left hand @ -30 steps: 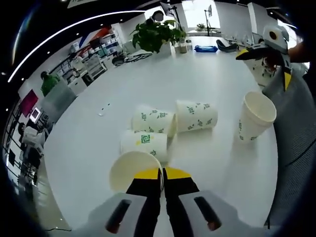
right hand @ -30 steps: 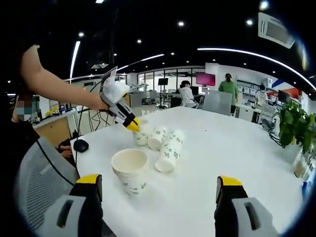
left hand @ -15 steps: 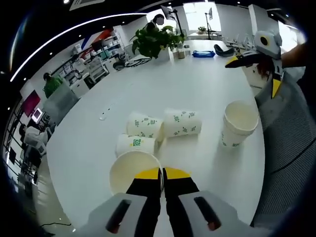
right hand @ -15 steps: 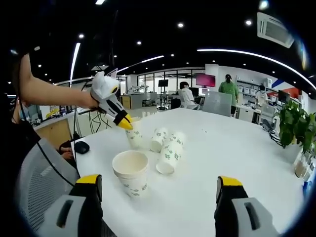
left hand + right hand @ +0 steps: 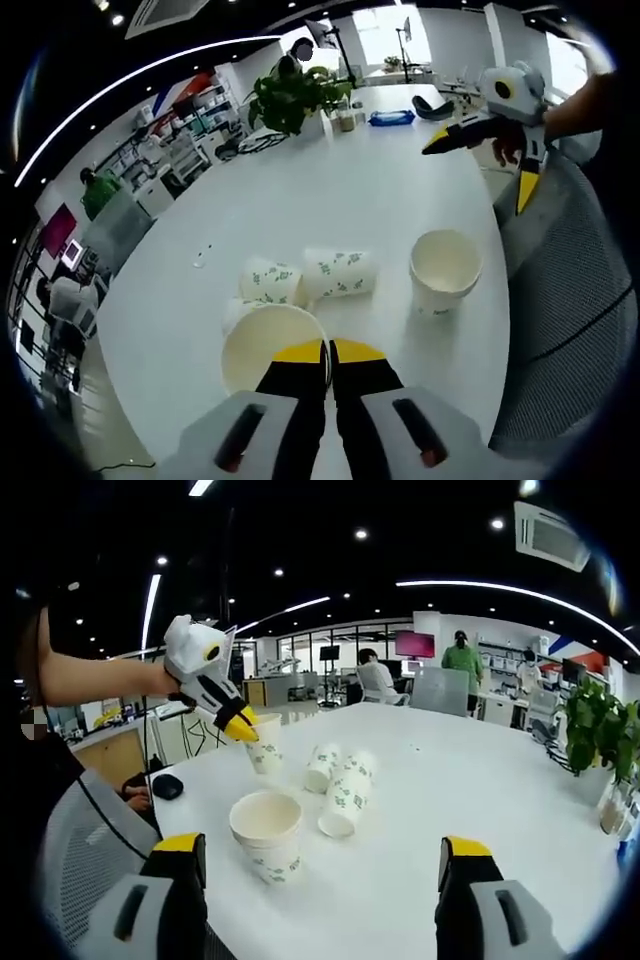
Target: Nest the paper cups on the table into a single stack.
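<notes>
The round white table (image 5: 480, 810) carries the work. An upright white paper cup with green print (image 5: 266, 832) stands near its edge, mouth up, ready to receive others. Beyond that cup lie two toppled printed cups (image 5: 340, 785), awaiting collection. The left gripper (image 5: 240, 730), jaws closed on the rim of a lifted paper cup (image 5: 268, 345), carries it above the table. The right gripper (image 5: 320, 865) hangs wide open and empty, free for another.

Bare table (image 5: 480, 780) right of lying cups (image 5: 340, 785).
</notes>
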A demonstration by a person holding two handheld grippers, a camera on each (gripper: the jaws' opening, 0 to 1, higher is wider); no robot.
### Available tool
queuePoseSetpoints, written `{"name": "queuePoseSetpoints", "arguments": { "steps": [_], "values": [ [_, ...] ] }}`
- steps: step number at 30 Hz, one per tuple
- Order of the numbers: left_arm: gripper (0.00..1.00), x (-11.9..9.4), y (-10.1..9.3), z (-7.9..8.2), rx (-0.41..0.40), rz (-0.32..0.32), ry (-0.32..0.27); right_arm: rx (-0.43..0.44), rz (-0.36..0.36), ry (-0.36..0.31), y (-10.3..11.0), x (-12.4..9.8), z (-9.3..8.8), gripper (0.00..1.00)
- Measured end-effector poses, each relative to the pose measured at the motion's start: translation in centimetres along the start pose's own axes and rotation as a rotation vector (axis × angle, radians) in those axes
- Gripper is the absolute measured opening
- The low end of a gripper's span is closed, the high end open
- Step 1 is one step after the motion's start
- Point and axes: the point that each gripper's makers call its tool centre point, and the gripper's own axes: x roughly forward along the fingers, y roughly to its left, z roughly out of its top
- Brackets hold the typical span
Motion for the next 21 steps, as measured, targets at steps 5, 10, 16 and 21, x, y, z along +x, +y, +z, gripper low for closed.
{"name": "queuePoseSetpoints", "arguments": {
  "steps": [5,10,16,21],
  "values": [
    [0.00,-0.6,-0.9,1.2,0.010,-0.004,-0.026,0.015,-0.004,-0.005,-0.2,-0.1,0.1,0.97],
    [0.00,-1.1,-1.8,2.0,0.032,-0.015,-0.029,0.021,-0.005,-0.008,-0.3,-0.1,0.1,0.97],
    [0.00,-1.3,-2.8,3.4,0.049,-0.030,-0.040,0.021,0.003,-0.007,-0.2,-0.1,0.1,0.98],
    [0.00,-1.5,-3.8,4.7,0.070,-0.045,-0.056,0.020,0.007,-0.005,0.0,0.0,0.0,0.98]
  ]
}}
